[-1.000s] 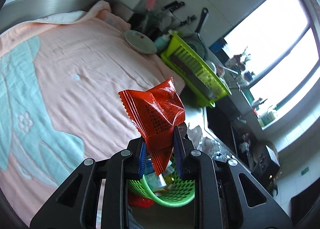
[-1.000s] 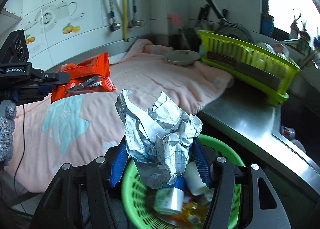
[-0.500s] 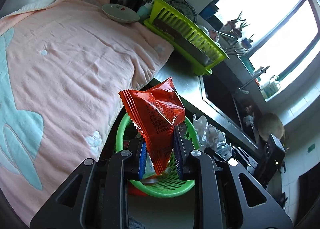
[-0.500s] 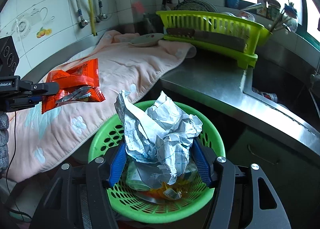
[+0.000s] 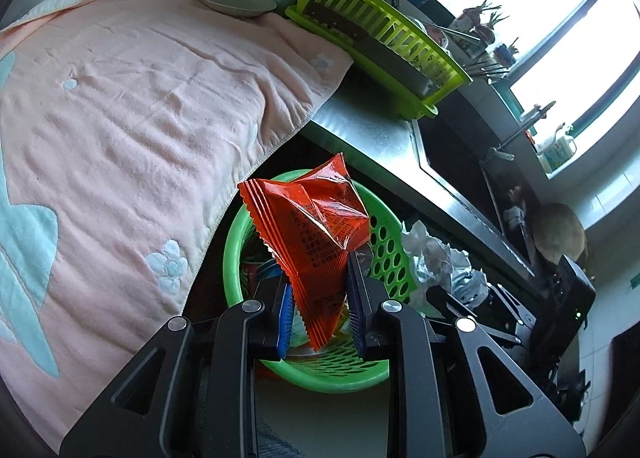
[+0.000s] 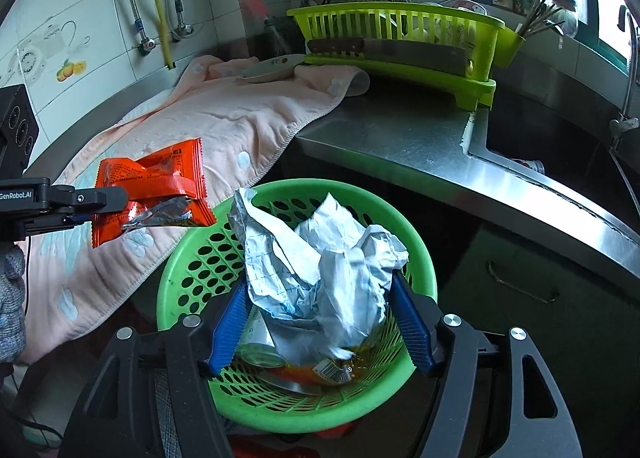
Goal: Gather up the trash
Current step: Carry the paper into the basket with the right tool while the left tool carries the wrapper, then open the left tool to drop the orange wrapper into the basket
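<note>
Both claws now over green basket [image 6: 192, 258]; right claw [image 6: 320, 322] opening, crumpled paper [image 6: 320, 258] seemingly loose.

Two black hand-held claws with blue pads

The left claw [image 5: 320, 310] and right claw [image 6: 320, 322] share matte black angular frames with triangular cut-outs, round silver screws and ribbed blue fingers [image 6: 230, 322]. From the right wrist view, at nine o'clock, white "GenRobot.AI" lettering marks the left claw, above a grey knitted glove [image 6: 10, 298].

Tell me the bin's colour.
Green, with round holes in its wall; the bin shows best in the right wrist view.
</note>
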A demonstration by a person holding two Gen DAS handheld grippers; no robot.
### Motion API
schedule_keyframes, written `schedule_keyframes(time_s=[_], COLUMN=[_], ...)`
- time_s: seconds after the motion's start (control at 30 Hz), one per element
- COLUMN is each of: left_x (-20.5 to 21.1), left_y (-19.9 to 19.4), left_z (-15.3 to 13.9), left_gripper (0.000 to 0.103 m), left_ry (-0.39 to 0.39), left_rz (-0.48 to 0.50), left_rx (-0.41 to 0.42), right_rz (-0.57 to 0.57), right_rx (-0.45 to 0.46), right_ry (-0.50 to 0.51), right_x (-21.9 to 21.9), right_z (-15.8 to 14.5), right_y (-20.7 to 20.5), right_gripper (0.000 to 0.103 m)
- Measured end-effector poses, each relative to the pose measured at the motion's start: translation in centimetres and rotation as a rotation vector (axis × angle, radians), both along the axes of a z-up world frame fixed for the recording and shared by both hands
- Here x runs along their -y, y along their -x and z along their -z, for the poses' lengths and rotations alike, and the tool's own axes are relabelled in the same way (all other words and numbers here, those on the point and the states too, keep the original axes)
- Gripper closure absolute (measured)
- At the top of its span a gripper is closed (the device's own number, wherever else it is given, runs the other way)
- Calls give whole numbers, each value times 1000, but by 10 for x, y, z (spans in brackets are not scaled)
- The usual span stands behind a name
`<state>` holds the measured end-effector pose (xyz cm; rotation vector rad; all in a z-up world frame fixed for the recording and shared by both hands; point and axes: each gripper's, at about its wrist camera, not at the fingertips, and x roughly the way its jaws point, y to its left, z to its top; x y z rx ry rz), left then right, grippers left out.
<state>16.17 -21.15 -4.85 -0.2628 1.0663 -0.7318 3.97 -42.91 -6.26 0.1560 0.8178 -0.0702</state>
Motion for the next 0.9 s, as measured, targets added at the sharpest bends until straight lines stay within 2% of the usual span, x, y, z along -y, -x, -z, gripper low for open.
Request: schedule_keyframes(time_s=[0.5, 0.9], left_x=[14, 23], left_y=[3, 5], left_z=[16, 28], left_gripper=[80, 80], left_ry=[-49, -87], left_rz=[33, 53], left_rx=[-22, -39], right_rz=[17, 26], right_rx=[11, 32], right_ry=[-12, -25], right_x=[6, 6], right_z=[-1, -7], right_y=[4, 13], right_gripper=[33, 21])
